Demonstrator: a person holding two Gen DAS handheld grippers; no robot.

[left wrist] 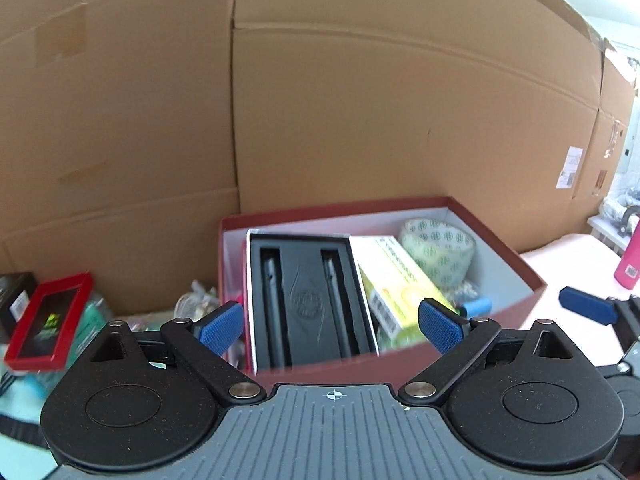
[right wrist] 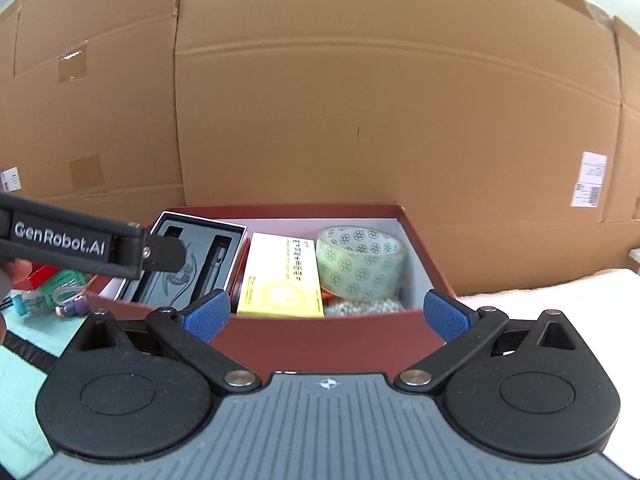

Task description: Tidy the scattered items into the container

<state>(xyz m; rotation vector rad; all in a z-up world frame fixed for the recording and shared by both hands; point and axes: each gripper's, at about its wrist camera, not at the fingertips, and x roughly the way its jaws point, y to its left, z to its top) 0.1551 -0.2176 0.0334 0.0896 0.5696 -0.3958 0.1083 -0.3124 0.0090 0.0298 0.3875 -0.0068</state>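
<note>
A wall of big cardboard cartons [left wrist: 400, 100] is filling the far side of both views, standing just behind everything else. In front of it, the dark red container [left wrist: 532, 280] is sitting on a pale pink surface [left wrist: 560, 256], its open top showing a white lining. Inside it, at the left, a black case with two slim dark tools in slots [left wrist: 308, 300] is lying tilted, its white rim leaning on the container's left wall. Just right of it a yellow box with printed text [left wrist: 396, 276] is lying flat, touching the case. At the far right of the container a roll of clear tape with green flower prints [left wrist: 440, 248] is standing on its edge, and beneath it pale beads [right wrist: 360, 305] are showing. A small blue cylinder [left wrist: 478, 305] is lying near the container's near right corner.

Outside, to the left of the container, a red-framed flat box [left wrist: 48, 320] is lying beside a teal packet [right wrist: 60, 280], with a clear crinkled bag [left wrist: 196, 304] just against the container's left wall. A pink bottle [left wrist: 628, 264] is standing far off to the right.

The left gripper [left wrist: 332, 322] is hovering at the container's near wall with its blue pads spread wide, gripping nothing. The right gripper [right wrist: 326, 314] is likewise hovering at the near wall, pads spread fully, nothing between them. In the right wrist view the left gripper's black finger is reaching across over the black case.
</note>
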